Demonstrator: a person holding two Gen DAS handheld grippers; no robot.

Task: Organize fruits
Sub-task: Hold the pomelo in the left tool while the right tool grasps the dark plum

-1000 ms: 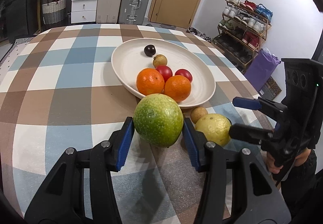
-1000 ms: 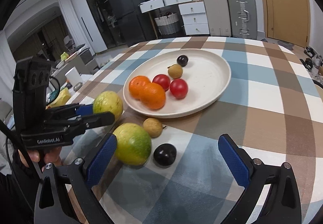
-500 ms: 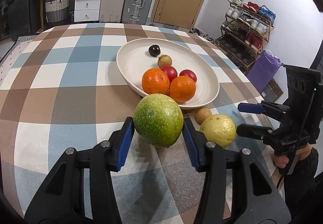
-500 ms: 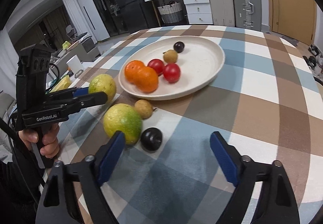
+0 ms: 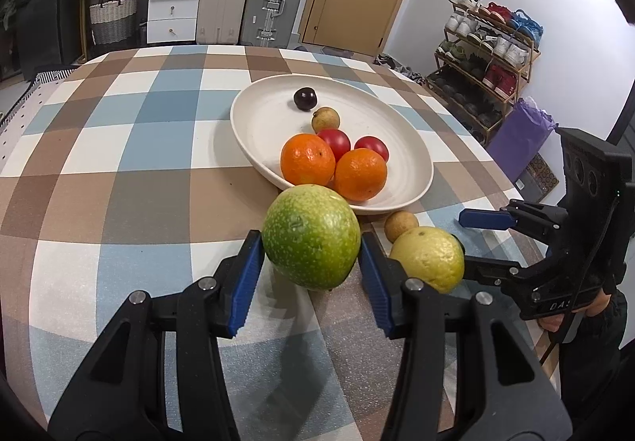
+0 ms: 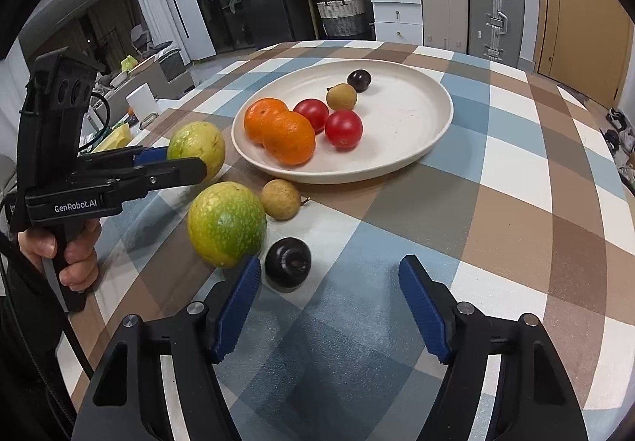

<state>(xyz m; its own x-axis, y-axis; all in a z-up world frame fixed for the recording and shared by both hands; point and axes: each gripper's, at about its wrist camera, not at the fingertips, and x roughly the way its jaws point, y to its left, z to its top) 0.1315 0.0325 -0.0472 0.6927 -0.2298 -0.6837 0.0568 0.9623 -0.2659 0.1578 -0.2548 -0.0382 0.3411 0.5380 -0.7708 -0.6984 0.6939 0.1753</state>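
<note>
My left gripper (image 5: 311,262) is shut on a large green fruit (image 5: 311,236) and holds it above the table, just short of the white plate (image 5: 254,123). It shows in the right wrist view (image 6: 196,145) too. The plate holds two oranges (image 5: 307,159), two red tomatoes (image 5: 371,145), a small brown fruit (image 5: 325,118) and a dark plum (image 5: 304,99). On the table lie a yellow-green fruit (image 6: 226,222), a small brown fruit (image 6: 281,199) and a dark plum (image 6: 287,261). My right gripper (image 6: 329,302) is open, just behind that plum.
The table has a checked cloth (image 6: 496,183). Its right edge drops toward a shoe rack (image 5: 488,44) and a purple bag (image 5: 520,135). Suitcases (image 5: 274,0) and white drawers (image 5: 170,8) stand beyond the far edge.
My left gripper has lifted a little and drawn nearer the plate with the green fruit in it. My right gripper has moved forward and down toward the dark plum on the table.
</note>
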